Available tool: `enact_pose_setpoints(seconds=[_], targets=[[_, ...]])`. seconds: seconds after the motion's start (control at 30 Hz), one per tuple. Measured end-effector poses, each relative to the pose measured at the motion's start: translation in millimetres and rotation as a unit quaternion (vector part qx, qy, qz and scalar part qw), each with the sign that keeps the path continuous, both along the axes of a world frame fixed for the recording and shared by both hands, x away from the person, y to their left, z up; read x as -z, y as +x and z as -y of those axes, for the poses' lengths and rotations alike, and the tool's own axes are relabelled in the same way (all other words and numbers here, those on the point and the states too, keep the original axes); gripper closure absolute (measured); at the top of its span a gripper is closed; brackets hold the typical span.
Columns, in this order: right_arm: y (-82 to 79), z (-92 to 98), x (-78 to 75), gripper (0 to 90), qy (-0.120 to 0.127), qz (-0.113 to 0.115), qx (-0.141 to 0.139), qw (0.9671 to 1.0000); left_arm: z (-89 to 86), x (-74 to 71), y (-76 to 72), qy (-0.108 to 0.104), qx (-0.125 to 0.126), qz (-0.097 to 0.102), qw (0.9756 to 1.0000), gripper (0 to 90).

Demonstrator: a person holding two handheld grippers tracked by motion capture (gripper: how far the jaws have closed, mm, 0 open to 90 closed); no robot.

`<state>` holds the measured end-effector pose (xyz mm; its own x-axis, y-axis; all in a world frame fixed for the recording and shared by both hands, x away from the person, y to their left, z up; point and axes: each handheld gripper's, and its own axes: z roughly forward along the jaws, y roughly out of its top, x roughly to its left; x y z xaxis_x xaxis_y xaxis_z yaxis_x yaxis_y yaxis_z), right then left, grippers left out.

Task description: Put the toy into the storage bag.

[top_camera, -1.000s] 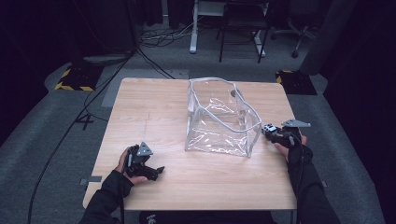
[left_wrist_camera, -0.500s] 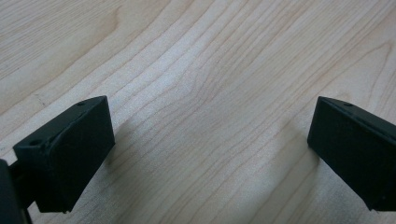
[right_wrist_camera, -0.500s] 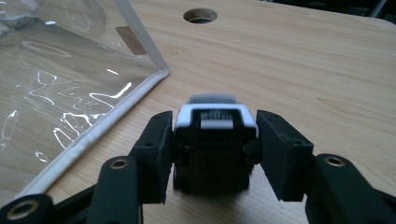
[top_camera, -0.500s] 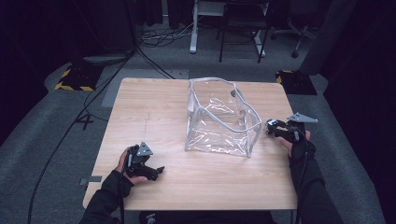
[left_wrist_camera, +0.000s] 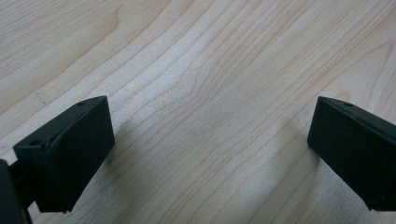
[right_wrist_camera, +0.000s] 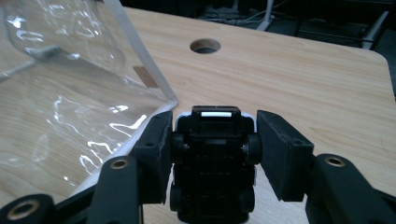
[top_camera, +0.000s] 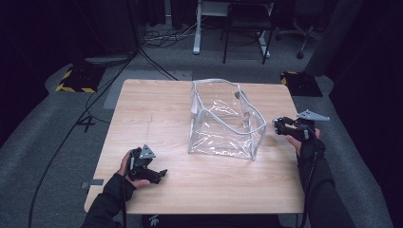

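A clear plastic bag [top_camera: 223, 124] stands open-topped on the wooden table [top_camera: 157, 109], right of centre. My right gripper [top_camera: 281, 126] hovers just off the bag's right side, shut on a small black toy car [right_wrist_camera: 214, 158]. The car's underside and wheels face the camera in the right gripper view, and the bag's white-edged corner [right_wrist_camera: 140, 65] is close on the left. My left gripper [top_camera: 158, 175] rests low at the table's front left. Its fingers [left_wrist_camera: 70, 149] stand wide apart over bare wood, with nothing between them.
A round cable hole [right_wrist_camera: 205, 45] is cut into the tabletop beyond the bag. Cables [top_camera: 147, 57], a desk frame [top_camera: 197, 28] and a chair base [top_camera: 297, 33] stand on the floor behind the table. The table's right edge [top_camera: 297, 142] runs near my right hand.
My right gripper has risen with the toy car and drifted slightly right, away from the bag's side. The left gripper has stayed where it was.
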<state>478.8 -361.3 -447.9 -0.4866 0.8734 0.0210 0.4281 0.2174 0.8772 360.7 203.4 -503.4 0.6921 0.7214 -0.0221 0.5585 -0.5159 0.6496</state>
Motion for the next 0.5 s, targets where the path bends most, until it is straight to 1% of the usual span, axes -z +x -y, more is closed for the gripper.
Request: enact_pose_setpoints(seconds=[0.03, 0.07, 0.1, 0.13, 0.17, 0.2, 0.3, 0.33, 0.4, 0.43, 0.5], targets=[[-0.5, 0.0, -2.1, 48.6, 0.005, 0.0, -0.004, 1.0, 0.0, 0.0, -0.1, 0.0, 0.0, 0.0, 1.0, 0.8], [-0.5, -0.2, -3.8, 48.6, 0.003, 0.005, -0.005, 1.0, -0.1, 0.0, -0.1, 0.0, -0.001, 0.0, 1.0, 0.8], [-0.7, -0.7, -5.6, 48.6, 0.002, 0.003, -0.004, 1.0, -0.1, 0.1, -0.1, 0.0, 0.0, 0.001, 1.0, 0.8], [-0.5, -2.1, -7.3, 48.6, 0.009, 0.001, -0.002, 1.0, -0.1, 0.1, -0.1, 0.0, 0.0, 0.001, 1.0, 0.8], [0.2, -0.9, -8.9, 48.6, 0.001, 0.005, -0.008, 1.0, -0.1, 0.1, -0.1, 0.0, 0.0, 0.0, 1.0, 0.8], [0.4, -1.8, -10.7, 48.6, 0.005, 0.004, -0.007, 0.9999, -0.1, 0.0, -0.1, 0.0, 0.0, 0.001, 1.0, 0.8], [1.5, -3.7, -16.9, 48.6, 0.008, 0.006, -0.016, 0.9998, -0.1, 0.0, -0.1, 0.0, 0.0, 0.0, 1.0, 0.8], [1.3, -4.7, -19.4, 48.6, 0.005, 0.011, -0.016, 0.9998, -0.1, 0.0, -0.1, 0.0, 0.0, 0.0, 1.0, 0.8], [1.5, -6.9, -24.7, 48.6, 0.0, 0.013, -0.017, 0.9998, -0.1, 0.0, -0.1, 0.0, 0.0, 0.0, 1.0, 0.8], [1.2, -8.5, -27.4, 48.6, 0.004, 0.013, -0.014, 0.9998, -0.1, 0.0, -0.1, 0.0, 0.0, 0.0, 1.0, 0.8], [1.7, -9.8, -33.1, 48.6, 0.002, 0.018, -0.016, 0.9997, -0.1, 0.0, -0.1, 0.0, 0.0, 0.0, 1.0, 0.8]])
